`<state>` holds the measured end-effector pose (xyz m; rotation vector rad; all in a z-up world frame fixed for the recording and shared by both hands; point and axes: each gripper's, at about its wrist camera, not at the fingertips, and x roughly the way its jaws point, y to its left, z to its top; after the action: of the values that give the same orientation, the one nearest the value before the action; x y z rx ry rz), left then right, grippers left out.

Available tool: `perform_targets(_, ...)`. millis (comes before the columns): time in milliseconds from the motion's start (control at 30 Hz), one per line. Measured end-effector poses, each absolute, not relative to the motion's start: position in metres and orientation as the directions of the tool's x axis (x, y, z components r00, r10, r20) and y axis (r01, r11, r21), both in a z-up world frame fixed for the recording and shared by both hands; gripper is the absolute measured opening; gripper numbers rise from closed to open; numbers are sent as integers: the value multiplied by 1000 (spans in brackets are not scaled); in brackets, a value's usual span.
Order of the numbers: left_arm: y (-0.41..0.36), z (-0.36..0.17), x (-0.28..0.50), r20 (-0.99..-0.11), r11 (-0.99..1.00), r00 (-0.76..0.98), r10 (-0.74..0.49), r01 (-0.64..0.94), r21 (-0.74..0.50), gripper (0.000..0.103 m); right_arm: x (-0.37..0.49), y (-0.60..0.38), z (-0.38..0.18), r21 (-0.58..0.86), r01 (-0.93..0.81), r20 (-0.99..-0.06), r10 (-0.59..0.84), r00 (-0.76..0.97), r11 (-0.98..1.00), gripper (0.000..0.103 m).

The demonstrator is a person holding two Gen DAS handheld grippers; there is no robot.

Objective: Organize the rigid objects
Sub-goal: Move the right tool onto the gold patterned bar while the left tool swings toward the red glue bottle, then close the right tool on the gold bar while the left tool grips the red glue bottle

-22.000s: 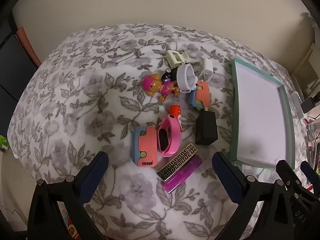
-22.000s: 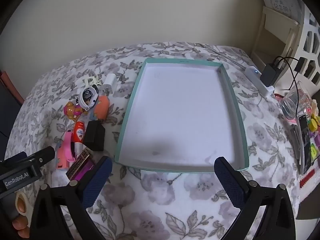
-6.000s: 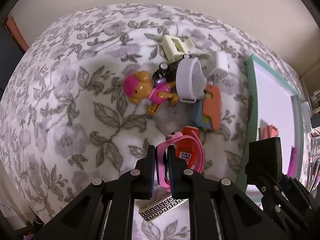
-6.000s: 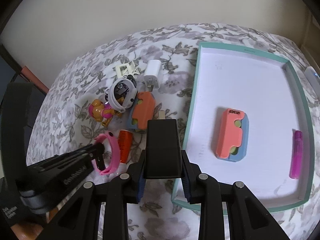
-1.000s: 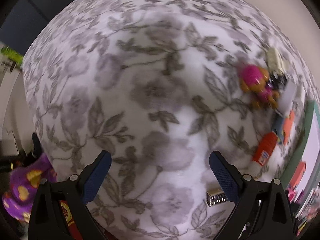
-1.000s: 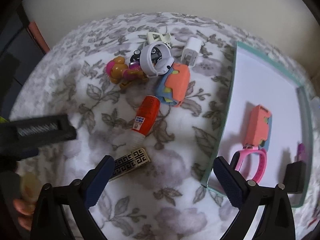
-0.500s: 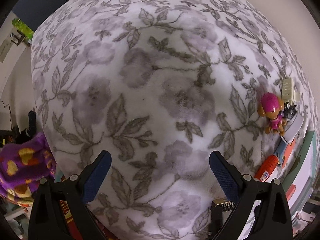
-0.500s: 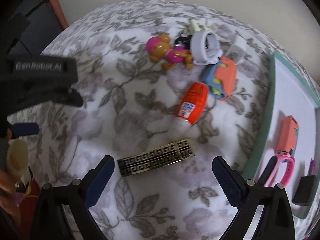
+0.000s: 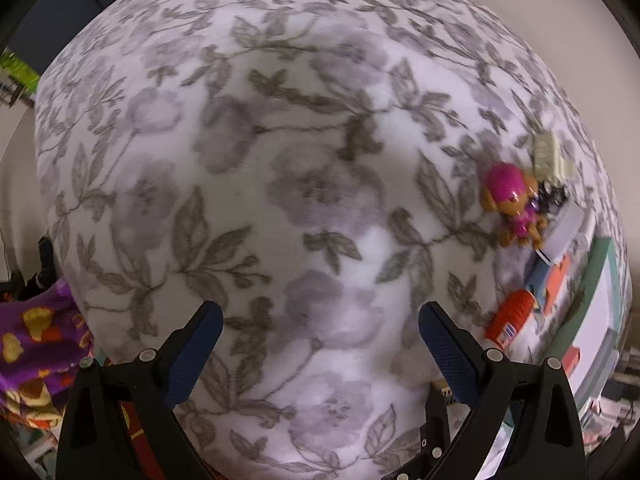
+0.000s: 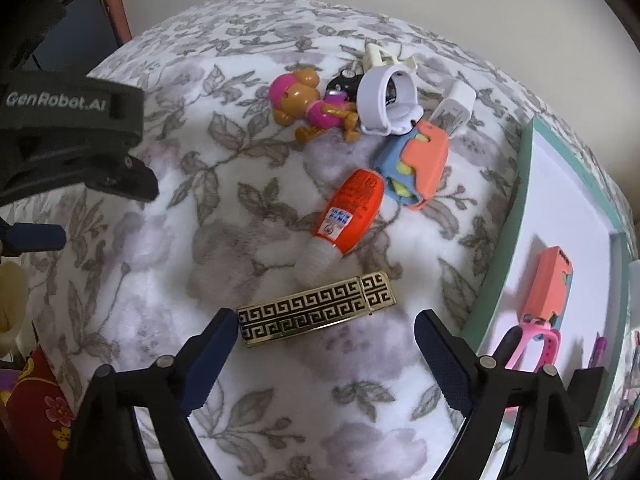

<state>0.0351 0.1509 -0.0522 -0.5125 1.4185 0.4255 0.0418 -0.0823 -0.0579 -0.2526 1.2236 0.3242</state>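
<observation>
Right gripper (image 10: 320,336) stands wide with jaws closing around the gold-patterned case (image 10: 316,309), whose left end is just beside the left pad; no grip shows. At one o'clock lies the orange tube (image 10: 352,209), at three o'clock the teal tray (image 10: 508,236) holding the pink watch (image 10: 536,346). Left gripper (image 9: 320,340) is open, empty over the floral cover (image 9: 280,160).

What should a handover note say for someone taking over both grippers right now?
Left gripper: open, empty, over bare blanket.
Right gripper: jaws closing around the gold patterned bar, not yet gripping.
Done: in the tray lie a pink case, pink watch and black block.
Left on the blanket: bar, orange tube, blue-orange case, toy dog, white band, white charger.
</observation>
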Motion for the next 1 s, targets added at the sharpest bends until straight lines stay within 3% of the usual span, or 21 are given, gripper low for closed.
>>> perform_targets(333, 136, -69, 44, -994, 839, 93, -64, -534, -105, 98, 60, -103, -64, 80, -394, -945, 196, 261, 915, 92)
perform_targets(533, 116, -71, 67, -992, 875, 103, -76, -471, -116, 99, 62, -101, -66, 76, -405, -943, 198, 268, 911, 85)
perform_targets(1000, 62, -75, 112, -977, 919, 153, -149, -343, -193, 98, 64, -110, -59, 88, -373, -939, 202, 278, 924, 84)
